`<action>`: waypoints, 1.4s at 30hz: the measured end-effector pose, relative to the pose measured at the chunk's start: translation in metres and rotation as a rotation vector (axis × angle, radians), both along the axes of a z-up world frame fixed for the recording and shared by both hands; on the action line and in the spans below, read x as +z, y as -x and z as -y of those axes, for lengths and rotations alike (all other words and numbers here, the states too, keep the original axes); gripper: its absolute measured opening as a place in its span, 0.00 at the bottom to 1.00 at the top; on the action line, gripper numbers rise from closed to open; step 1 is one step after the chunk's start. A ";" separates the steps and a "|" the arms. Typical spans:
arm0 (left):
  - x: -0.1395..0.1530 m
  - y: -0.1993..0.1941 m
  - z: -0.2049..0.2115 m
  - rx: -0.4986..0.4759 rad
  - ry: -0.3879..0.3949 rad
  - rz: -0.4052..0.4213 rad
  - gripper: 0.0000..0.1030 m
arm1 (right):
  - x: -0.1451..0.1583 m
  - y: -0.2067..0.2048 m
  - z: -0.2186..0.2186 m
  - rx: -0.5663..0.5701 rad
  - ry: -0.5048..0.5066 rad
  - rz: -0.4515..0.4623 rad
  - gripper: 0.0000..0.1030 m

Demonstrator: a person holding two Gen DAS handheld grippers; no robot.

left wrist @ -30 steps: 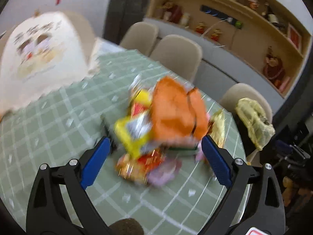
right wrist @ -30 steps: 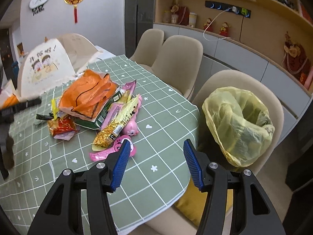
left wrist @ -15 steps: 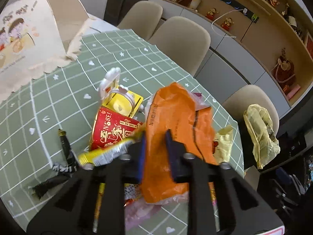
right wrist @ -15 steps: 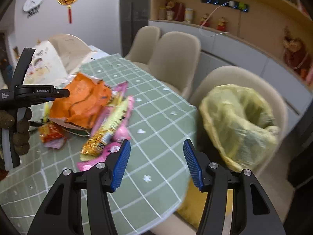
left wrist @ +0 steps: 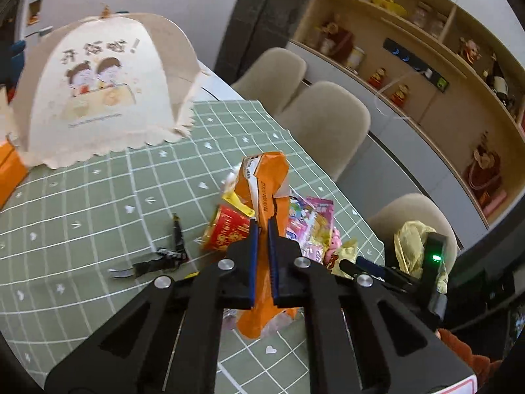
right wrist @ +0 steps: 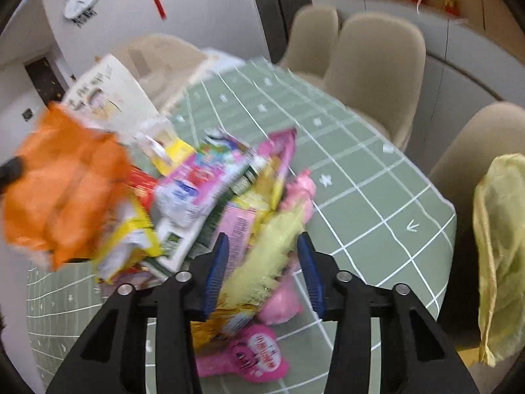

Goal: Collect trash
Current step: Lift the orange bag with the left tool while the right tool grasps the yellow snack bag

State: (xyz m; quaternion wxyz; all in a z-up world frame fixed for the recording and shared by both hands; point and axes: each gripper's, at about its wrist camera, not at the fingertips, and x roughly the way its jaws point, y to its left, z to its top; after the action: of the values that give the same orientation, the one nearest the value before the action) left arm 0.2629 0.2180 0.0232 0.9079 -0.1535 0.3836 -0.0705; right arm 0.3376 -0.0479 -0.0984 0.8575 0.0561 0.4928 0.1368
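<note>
Left tongs (left wrist: 261, 256) pinched tight on orange bag (left wrist: 265, 203); right tongs (right wrist: 262, 269) closing, half-open around yellow wrapper (right wrist: 262, 262). Squeeze firmly before lifting toward yellow bin bag (right wrist: 498, 246).

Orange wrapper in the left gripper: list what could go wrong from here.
1. The left gripper pinches only a fold of the orange wrapper; the slick film could slip out before it gets to the yellow bag.
2. The right gripper has just been closing around the yellow packet; the pink wrappers beside it could get dragged off the table's edge.
</note>
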 end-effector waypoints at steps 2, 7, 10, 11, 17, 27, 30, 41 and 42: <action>0.007 0.005 0.001 0.020 -0.013 0.012 0.05 | -0.002 -0.003 0.005 0.038 -0.069 -0.044 0.30; 0.024 0.010 0.019 0.020 -0.046 0.055 0.05 | 0.040 0.008 0.007 0.155 -0.072 0.064 0.25; 0.032 0.013 0.032 0.000 -0.049 0.080 0.05 | 0.077 0.016 0.022 0.164 -0.094 0.140 0.24; 0.033 0.013 0.035 -0.008 -0.051 0.083 0.05 | 0.091 0.020 0.027 0.165 -0.099 0.166 0.24; 0.035 0.021 0.042 -0.059 -0.121 0.101 0.06 | 0.135 0.040 0.047 0.150 -0.062 0.256 0.24; -0.079 0.061 -0.019 -0.141 -0.160 -0.071 0.44 | 0.117 0.076 0.033 0.077 -0.028 0.230 0.24; -0.110 0.071 -0.042 -0.058 -0.118 -0.110 0.44 | 0.105 0.089 0.022 0.056 0.000 0.202 0.24; -0.139 0.074 -0.075 0.214 0.079 -0.150 0.51 | 0.083 0.114 -0.002 0.040 0.072 0.198 0.24; -0.142 0.070 -0.071 0.207 0.076 -0.171 0.51 | 0.082 0.113 -0.002 0.041 0.074 0.192 0.24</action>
State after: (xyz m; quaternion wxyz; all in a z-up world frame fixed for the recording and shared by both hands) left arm 0.1928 0.2890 -0.1185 0.8678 -0.2319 0.4390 0.0222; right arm 0.2248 -0.0458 -0.0166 0.8993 0.0008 0.4142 0.1404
